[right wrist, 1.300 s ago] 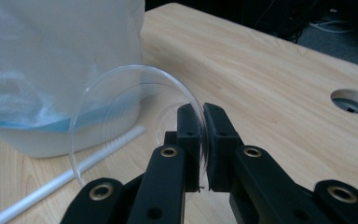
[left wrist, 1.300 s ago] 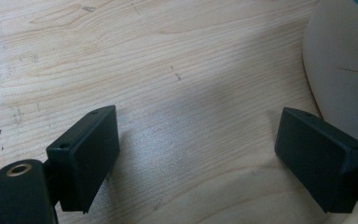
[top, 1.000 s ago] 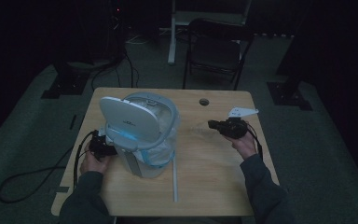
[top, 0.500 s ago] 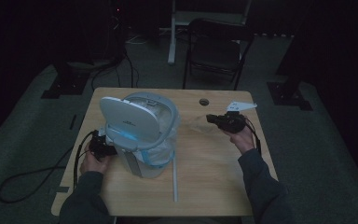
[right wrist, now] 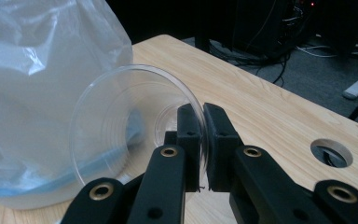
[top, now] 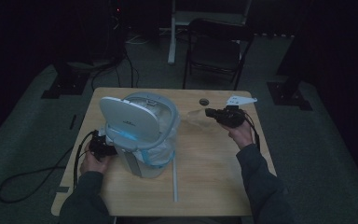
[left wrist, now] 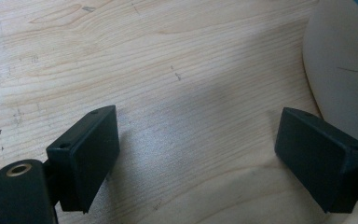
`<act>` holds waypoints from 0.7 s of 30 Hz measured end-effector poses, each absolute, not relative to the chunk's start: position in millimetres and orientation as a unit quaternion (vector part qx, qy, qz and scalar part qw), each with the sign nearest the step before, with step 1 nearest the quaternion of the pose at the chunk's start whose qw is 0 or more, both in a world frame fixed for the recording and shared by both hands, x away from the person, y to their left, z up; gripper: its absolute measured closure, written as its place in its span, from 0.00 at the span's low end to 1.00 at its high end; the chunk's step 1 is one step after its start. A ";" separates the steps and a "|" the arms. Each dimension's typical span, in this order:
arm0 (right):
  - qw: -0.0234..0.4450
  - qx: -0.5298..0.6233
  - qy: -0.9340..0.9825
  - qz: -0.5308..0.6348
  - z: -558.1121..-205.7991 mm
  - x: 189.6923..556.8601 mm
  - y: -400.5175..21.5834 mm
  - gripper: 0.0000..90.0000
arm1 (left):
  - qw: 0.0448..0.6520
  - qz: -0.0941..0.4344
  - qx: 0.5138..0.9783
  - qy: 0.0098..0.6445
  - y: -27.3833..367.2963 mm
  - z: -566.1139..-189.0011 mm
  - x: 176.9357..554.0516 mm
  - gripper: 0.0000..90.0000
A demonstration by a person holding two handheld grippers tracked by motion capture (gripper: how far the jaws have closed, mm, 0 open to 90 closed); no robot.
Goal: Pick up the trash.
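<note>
In the dim high view the clear plastic cup [top: 193, 116] is only a faint shimmer, and the left gripper [top: 103, 145] is half hidden behind the white step-bin with its raised lid [top: 130, 122] and clear plastic liner bag [top: 161, 151]. The right gripper view is sharper: the right gripper [right wrist: 204, 140] has its jaws nearly together, pinching the cup's rim [right wrist: 140, 140] (the wall passes between the two pads), with the cup lying on its side, mouth toward the camera, just in front of the bag [right wrist: 42, 70]. It hangs above the light wooden table [top: 214, 172], between bin and hand. The left gripper's jaws [left wrist: 196, 154] stand wide over bare wood, holding nothing, the bin's pale base [left wrist: 345, 65] beside one jaw.
</note>
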State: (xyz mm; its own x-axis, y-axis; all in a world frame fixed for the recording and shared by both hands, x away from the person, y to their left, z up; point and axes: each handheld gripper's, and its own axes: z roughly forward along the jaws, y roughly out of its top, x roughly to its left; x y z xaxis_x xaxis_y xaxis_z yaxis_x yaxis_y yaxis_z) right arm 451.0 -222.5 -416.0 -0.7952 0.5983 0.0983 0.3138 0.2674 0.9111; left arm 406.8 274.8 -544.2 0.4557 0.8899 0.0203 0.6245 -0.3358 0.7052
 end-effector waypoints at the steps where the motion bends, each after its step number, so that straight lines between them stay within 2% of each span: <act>1: 0.134 0.291 0.783 0.533 -415.3 451.6 -221.9 0.95 | 0.321 0.207 0.791 0.479 274.8 -544.2 406.8 0.16; 21: 0.141 0.278 0.778 0.545 -387.8 466.2 -202.4 0.95 | 0.321 0.207 0.791 0.479 274.8 -544.2 406.8 0.16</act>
State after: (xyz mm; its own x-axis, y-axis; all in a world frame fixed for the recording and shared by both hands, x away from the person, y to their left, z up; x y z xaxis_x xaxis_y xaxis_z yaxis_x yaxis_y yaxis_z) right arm 466.2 -202.4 -387.8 -0.8054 0.5868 0.0834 0.2785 0.2505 0.9272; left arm 406.8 274.8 -544.2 0.4557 0.8899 0.0201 0.6245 -0.3357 0.7052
